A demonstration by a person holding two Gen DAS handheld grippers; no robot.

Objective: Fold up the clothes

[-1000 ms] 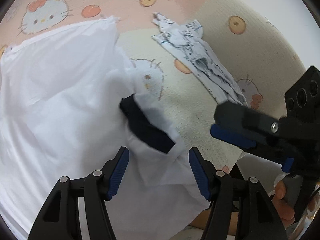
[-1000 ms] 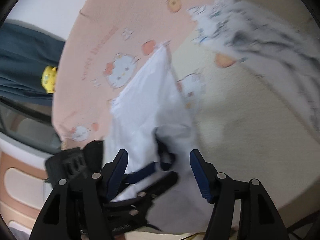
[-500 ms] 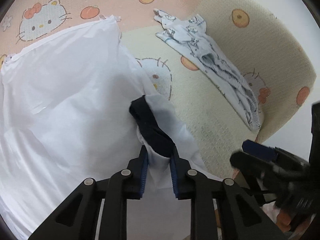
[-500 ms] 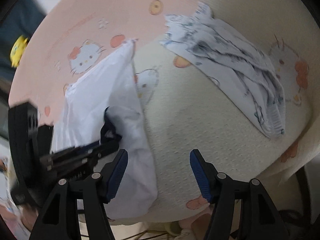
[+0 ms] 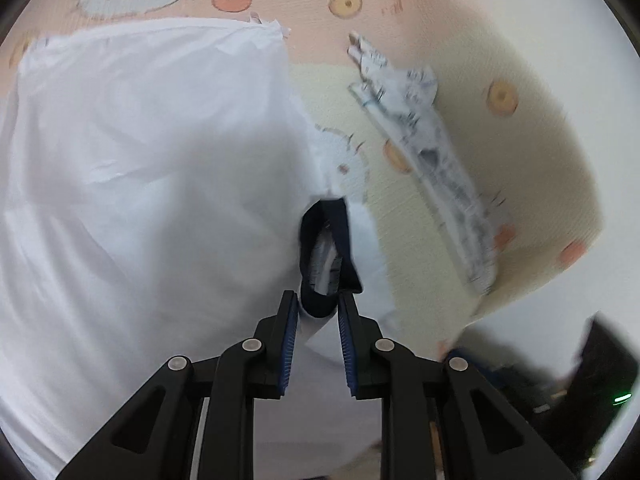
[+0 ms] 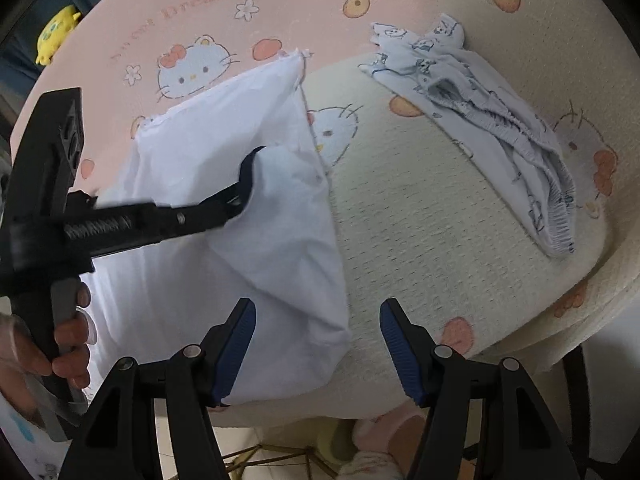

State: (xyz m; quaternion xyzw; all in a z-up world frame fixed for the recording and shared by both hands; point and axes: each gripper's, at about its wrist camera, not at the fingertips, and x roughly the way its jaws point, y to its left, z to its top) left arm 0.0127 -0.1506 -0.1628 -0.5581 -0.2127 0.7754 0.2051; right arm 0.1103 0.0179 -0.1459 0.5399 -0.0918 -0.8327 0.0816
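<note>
Pinching the dark navy cuff (image 5: 325, 258) of a white shirt (image 5: 140, 168), the left gripper (image 5: 318, 312) has its blue-padded fingers (image 5: 289, 336) drawn close on the fabric, the cuff loop standing up just beyond the tips. Seen from the right wrist camera, that same left gripper (image 6: 250, 184) reaches in from the shirt's left side, its long black body nearly level above the cloth, and a hand (image 6: 68, 332) wraps the grey handle at the shirt's near left edge, fingers curled round the grip. The sleeve (image 6: 288, 216) it holds is lifted off the shirt body and drapes down toward the shirt's near right corner.

The right gripper (image 6: 318, 344) hovers over that near right corner with its fingers (image 6: 236, 336) spread wide apart and nothing between them; the shirt's hem lies beneath the left one, and whether it touches cannot be told.

The shirt lies spread on a pink and cream cat-cartoon blanket (image 6: 420, 220), its far edge on the pink band. Beyond the shirt's right side, well apart from it, a pale blue printed garment with an elastic waistband (image 6: 492, 120) lies crumpled on the cream part. A yellow plush toy (image 6: 56, 32) sits past the blanket's far left edge.
</note>
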